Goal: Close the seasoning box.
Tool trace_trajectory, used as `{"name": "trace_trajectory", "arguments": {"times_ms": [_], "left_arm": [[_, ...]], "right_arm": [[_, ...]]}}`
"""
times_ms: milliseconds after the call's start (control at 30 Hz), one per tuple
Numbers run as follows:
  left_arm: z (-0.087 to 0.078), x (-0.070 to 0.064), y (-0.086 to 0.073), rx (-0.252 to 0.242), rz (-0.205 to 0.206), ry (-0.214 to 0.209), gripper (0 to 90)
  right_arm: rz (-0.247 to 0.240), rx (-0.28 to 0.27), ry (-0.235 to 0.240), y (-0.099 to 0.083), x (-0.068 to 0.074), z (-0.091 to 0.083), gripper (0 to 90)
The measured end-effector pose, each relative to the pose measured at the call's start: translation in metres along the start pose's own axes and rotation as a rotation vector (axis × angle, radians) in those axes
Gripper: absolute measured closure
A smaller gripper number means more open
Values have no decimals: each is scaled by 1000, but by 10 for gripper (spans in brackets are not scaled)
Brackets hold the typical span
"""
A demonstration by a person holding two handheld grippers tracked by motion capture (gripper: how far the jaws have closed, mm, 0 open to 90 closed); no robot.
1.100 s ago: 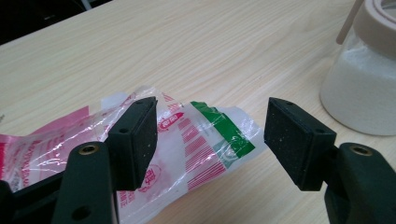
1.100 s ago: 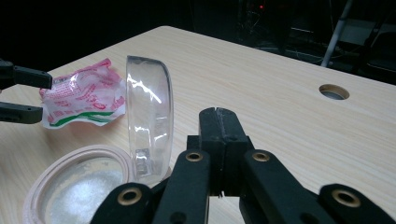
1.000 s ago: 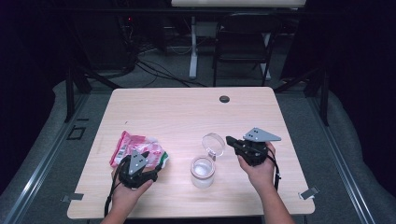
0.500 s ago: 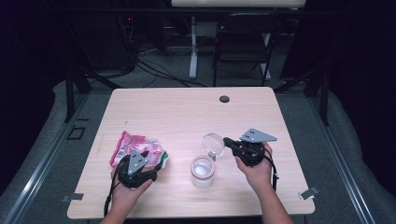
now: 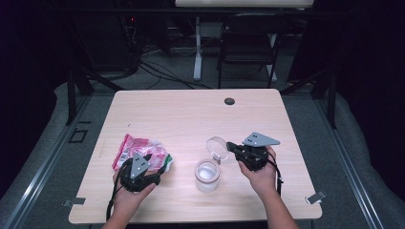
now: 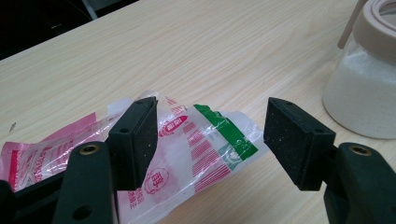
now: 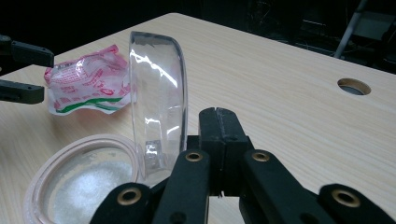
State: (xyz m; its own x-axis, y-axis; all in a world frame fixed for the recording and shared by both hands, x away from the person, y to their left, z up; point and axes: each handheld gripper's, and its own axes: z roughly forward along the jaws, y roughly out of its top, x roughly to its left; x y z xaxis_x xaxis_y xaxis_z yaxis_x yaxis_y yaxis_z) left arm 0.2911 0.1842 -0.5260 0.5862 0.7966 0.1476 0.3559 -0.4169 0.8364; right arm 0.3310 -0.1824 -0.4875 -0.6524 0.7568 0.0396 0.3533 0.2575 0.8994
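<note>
Pale wooden table [image 5: 191, 114], with a round cable hole [image 5: 229, 101] near the far edge. On the near left part, a crinkled plastic packet [image 5: 138, 150] printed in pink, red and green, lying flat. Near the middle of the front half, a clear jar [image 5: 207, 175] with a pinkish rim, holding a white granular powder, standing upright on the wood. Hinged clear lid [image 5: 218, 147] flipped up, standing almost on edge just beyond the jar's mouth.

Left gripper [image 5: 152, 161] held low over the packet's near end, jaws spread wide, the packet's green-striped end [image 6: 219, 135] lying between the pads without either pad pressing it. Right gripper [image 5: 231, 146] just right of the jar, jaws pressed together; lid [image 7: 159, 109] rising right in front of the tips, but hard to tell whether a tab is pinched between them.
</note>
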Motion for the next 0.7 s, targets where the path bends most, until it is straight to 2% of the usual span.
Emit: {"name": "trace_trajectory", "arguments": {"times_ms": [533,667,700], "left_arm": [[-2,4,1,-4,-23,19,354],[-3,7,1,-8,-30,22,354],[-3,9,2,-10,-32,26,354]], "right_arm": [[-26,15,13,0,9,4,900],[-54,26,34,0,18,8,900],[-69,35,49,-1,24,11,900]]}}
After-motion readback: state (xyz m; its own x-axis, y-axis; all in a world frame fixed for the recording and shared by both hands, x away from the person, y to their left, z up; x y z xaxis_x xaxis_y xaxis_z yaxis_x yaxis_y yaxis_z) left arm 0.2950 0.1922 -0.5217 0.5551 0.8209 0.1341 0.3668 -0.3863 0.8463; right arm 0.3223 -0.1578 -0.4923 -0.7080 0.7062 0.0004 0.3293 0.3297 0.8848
